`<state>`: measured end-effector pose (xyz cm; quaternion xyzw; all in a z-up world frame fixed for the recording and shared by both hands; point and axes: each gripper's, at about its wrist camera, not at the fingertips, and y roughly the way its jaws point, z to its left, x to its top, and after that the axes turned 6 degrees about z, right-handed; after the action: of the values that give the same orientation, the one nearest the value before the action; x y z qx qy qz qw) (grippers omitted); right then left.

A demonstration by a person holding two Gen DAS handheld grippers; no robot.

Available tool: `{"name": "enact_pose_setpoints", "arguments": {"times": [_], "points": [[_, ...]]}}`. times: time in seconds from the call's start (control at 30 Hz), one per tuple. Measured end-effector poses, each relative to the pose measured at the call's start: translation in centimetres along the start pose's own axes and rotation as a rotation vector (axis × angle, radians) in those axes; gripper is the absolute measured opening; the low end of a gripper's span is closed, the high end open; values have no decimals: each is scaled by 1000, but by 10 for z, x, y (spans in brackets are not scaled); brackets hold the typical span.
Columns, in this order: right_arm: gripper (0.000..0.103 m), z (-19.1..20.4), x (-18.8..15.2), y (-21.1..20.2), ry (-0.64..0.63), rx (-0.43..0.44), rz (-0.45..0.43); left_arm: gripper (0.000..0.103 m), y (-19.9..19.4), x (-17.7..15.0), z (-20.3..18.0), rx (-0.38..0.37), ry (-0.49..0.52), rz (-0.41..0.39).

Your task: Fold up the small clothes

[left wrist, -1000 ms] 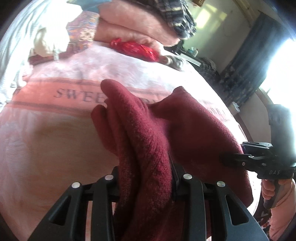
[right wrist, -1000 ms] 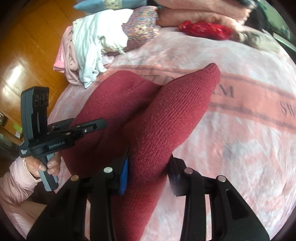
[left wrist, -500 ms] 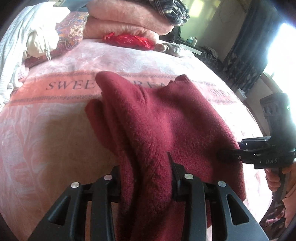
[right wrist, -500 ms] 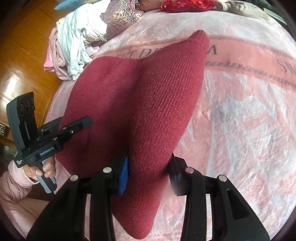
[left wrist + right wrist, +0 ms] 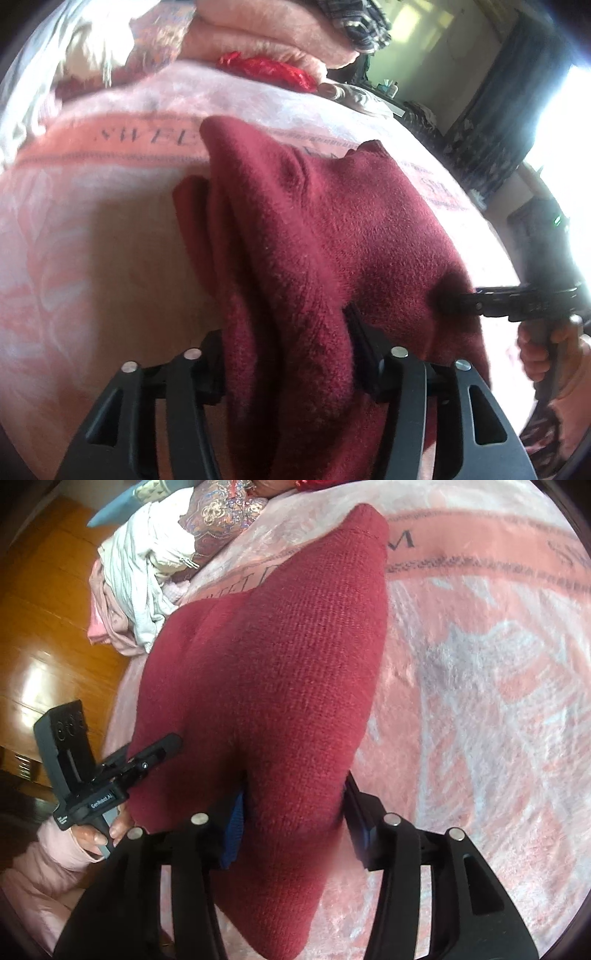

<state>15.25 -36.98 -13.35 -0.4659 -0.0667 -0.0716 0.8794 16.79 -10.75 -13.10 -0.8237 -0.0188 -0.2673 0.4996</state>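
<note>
A dark red knitted garment (image 5: pixel 314 240) lies folded on the pink blanket (image 5: pixel 92 240), with a thick ridge running away from each camera. My left gripper (image 5: pixel 288 343) straddles its near edge; the jaws are opening and the knit still fills the gap between them. In the right wrist view the same garment (image 5: pixel 280 664) sits between the jaws of my right gripper (image 5: pixel 293 812), which are also opening, the blue pad showing at the left. The right gripper (image 5: pixel 517 295) touches the garment's right edge in the left view. The left gripper (image 5: pixel 110 775) is at its left edge in the right view.
Loose pale clothes (image 5: pixel 147 565) are heaped at the bed's far left corner, beside a patterned cushion (image 5: pixel 221 513). Folded pink bedding (image 5: pixel 266 33) and a bright red cloth (image 5: pixel 266 68) lie at the far end. Wooden floor (image 5: pixel 44 627) runs left of the bed.
Both grippers have come down toward the bed with the garment, which now lies flatter on the blanket. The jaws of both stand wider apart than before.
</note>
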Motion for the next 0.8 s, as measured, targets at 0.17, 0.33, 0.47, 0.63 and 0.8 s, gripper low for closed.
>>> {"name": "enact_pose_setpoints", "arguments": {"times": [0.17, 0.33, 0.47, 0.63, 0.8], "points": [[62, 8, 20, -20, 2, -14, -24, 57, -23, 21, 13, -60, -62, 26], [59, 11, 51, -27, 27, -95, -89, 59, -39, 53, 19, -34, -90, -76], [53, 15, 72, -23, 34, -181, -114, 58, -19, 74, 17, 51, -70, -82], [42, 3, 75, -11, 58, -213, -105, 50, 16, 71, 34, 82, -98, -1], [43, -4, 73, -4, 71, -201, -116, 51, 27, 65, 43, 101, -82, 10]]}}
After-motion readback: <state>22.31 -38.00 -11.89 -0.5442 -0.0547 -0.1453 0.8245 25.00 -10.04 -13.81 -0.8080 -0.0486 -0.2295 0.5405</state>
